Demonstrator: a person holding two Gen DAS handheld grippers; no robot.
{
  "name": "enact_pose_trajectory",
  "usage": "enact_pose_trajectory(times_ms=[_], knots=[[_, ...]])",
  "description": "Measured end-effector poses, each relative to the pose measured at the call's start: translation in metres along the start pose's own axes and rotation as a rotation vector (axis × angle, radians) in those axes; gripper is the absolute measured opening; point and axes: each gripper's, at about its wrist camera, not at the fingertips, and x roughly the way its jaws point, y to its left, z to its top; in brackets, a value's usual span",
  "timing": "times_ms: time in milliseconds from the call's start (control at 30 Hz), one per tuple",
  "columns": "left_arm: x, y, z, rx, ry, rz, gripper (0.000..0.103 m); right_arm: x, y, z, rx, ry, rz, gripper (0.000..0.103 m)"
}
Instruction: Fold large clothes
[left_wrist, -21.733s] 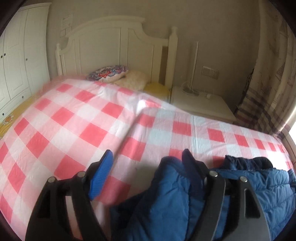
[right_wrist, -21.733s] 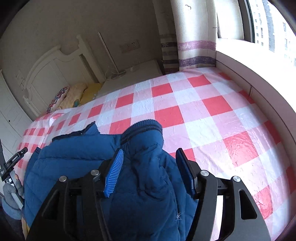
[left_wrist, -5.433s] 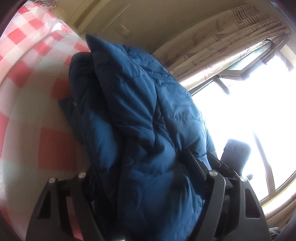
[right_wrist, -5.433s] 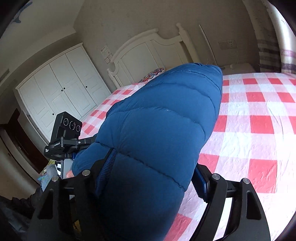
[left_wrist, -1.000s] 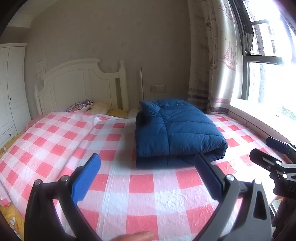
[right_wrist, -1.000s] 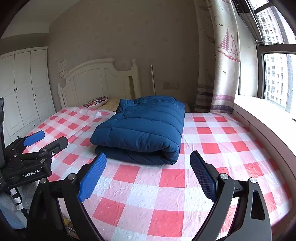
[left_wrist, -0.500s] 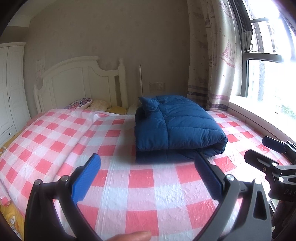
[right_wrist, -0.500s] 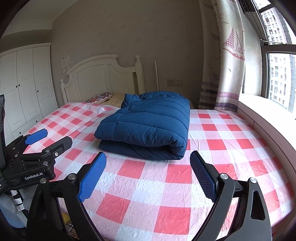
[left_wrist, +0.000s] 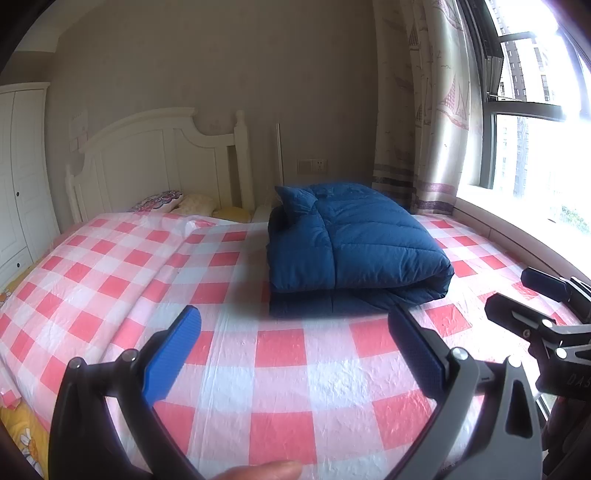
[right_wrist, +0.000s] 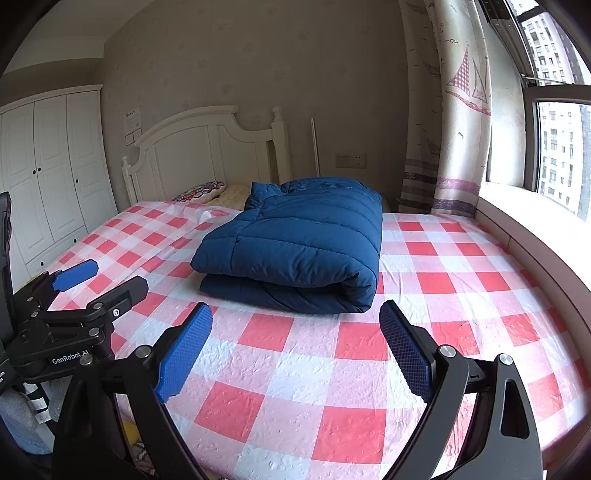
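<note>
A blue quilted down jacket (left_wrist: 354, 247) (right_wrist: 299, 243) lies folded into a thick rectangular bundle on the red-and-white checked bed (left_wrist: 229, 350) (right_wrist: 332, 369). My left gripper (left_wrist: 293, 317) hovers open over the foot of the bed, short of the bundle, nothing between its blue pads. My right gripper (right_wrist: 295, 314) is open too, held just before the bundle's rolled edge without touching it. Each gripper also shows in the other's view: the right gripper (left_wrist: 517, 299) at the right edge, the left gripper (right_wrist: 107, 277) at the left edge.
A white headboard (right_wrist: 207, 147) and pillows (left_wrist: 162, 195) stand at the bed's far end. White wardrobe doors (right_wrist: 51, 166) line the left wall. A patterned curtain (right_wrist: 458, 129) and a window ledge (right_wrist: 532, 221) run along the right. A fingertip (left_wrist: 266, 470) shows at the bottom.
Both views have shifted only slightly; the jacket sits a little higher and nearer in frame. The bundle has not moved and both grippers stay open.
</note>
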Motion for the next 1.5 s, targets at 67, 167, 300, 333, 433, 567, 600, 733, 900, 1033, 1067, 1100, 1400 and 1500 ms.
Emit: enact_pose_trajectory(times_ms=[67, 167, 300, 333, 433, 567, 600, 733, 900, 1033, 1067, 1100, 1400, 1500], knots=[[0.0, 0.0, 0.0, 0.0, 0.0, 0.0, 0.101, 0.0, -0.001, 0.0, 0.002, -0.001, 0.002, 0.088], [0.0, 0.0, 0.0, 0.001, 0.0, 0.0, 0.101, 0.0, 0.0, -0.001, 0.004, 0.001, 0.004, 0.088], [-0.001, -0.001, 0.0, 0.001, -0.001, 0.002, 0.101, 0.0, 0.0, -0.001, 0.007, 0.003, 0.008, 0.088], [-0.001, 0.0, 0.0, 0.001, -0.001, 0.002, 0.101, 0.0, 0.001, -0.002, 0.007, 0.003, 0.009, 0.088], [-0.001, 0.0, 0.0, 0.001, -0.005, 0.004, 0.101, 0.001, 0.001, -0.001, 0.009, 0.003, 0.01, 0.088], [-0.004, 0.001, 0.001, -0.001, -0.015, 0.006, 0.101, 0.001, 0.0, -0.001, 0.009, 0.003, 0.009, 0.088], [-0.004, 0.001, 0.001, 0.0, -0.016, 0.007, 0.101, 0.001, 0.0, -0.001, 0.01, 0.004, 0.008, 0.088], [-0.005, 0.0, 0.001, 0.006, -0.018, 0.003, 0.101, 0.002, 0.001, -0.002, 0.009, 0.007, 0.008, 0.088], [0.003, -0.001, -0.001, 0.007, -0.01, -0.024, 0.101, 0.002, 0.002, -0.005, 0.008, 0.014, 0.012, 0.088], [0.029, 0.027, 0.016, 0.028, 0.06, -0.009, 0.101, 0.001, -0.023, 0.006, 0.024, 0.01, -0.017, 0.088], [0.039, 0.046, 0.024, 0.001, 0.081, 0.024, 0.101, -0.001, -0.04, 0.014, 0.041, 0.009, -0.054, 0.088], [0.05, 0.07, 0.033, -0.036, 0.1, 0.057, 0.101, -0.001, -0.063, 0.024, 0.062, 0.012, -0.103, 0.088], [0.183, 0.342, 0.046, -0.3, 0.338, 0.475, 0.101, -0.024, -0.408, 0.074, 0.422, 0.189, -0.799, 0.089], [0.215, 0.398, 0.017, -0.348, 0.43, 0.556, 0.101, -0.034, -0.488, 0.051, 0.527, 0.297, -0.907, 0.089]])
